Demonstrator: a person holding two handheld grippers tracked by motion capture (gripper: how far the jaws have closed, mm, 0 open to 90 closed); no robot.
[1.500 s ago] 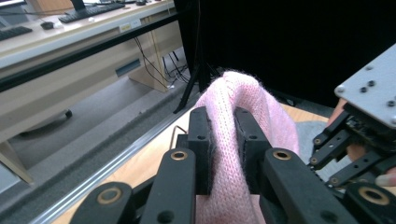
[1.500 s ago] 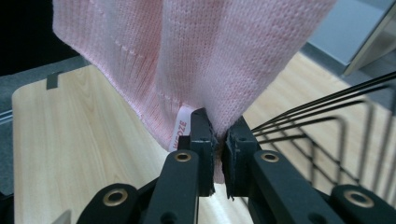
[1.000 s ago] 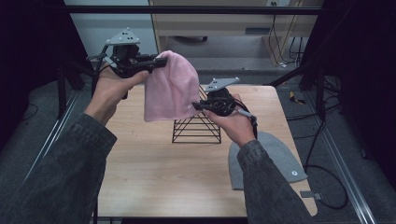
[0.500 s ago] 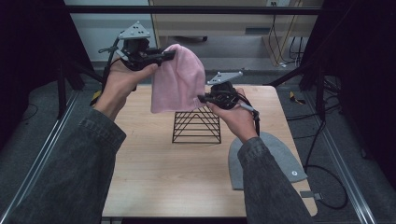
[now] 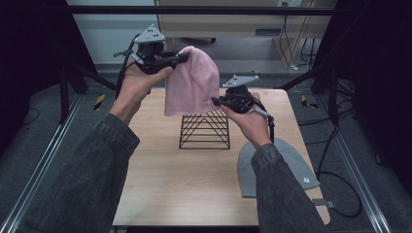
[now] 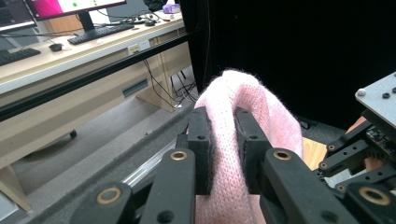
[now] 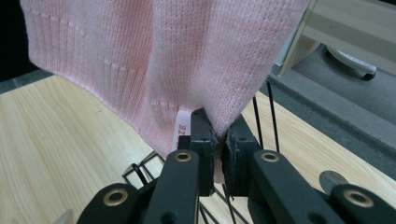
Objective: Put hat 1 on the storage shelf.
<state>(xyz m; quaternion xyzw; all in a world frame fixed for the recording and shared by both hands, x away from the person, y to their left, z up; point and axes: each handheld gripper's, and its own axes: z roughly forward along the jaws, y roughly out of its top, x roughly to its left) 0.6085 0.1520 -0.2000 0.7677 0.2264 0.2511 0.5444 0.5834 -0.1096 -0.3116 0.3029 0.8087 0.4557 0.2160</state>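
A pink knit hat (image 5: pixel 191 81) is hanging in the air above the far half of the table (image 5: pixel 160 179), its long axis running from the rounded crown at about 11 o'clock down to the open ribbed hem at about 5 o'clock in the high view. The left gripper (image 5: pixel 180 58) is pinching the crown, with the soft, fuzzy knit bulging over and between its two black jaws in the left gripper view (image 6: pixel 223 154). The right gripper (image 5: pixel 216 101) is pinching the hem at the hat's lower right corner; in the right gripper view (image 7: pixel 217 151) its jaws are pressing together on a thin fold of fabric just beside a small pink label (image 7: pixel 181 125). The hem there is showing vertical ribbing, the body a finer stitch. Directly below the hat, a black wire rack (image 5: pixel 204 131) shaped like a low pyramid is standing on the pale wood. At about 4 o'clock from the rack, a flat grey felt piece (image 5: pixel 291 162) with a rounded top is lying at the table's right edge.
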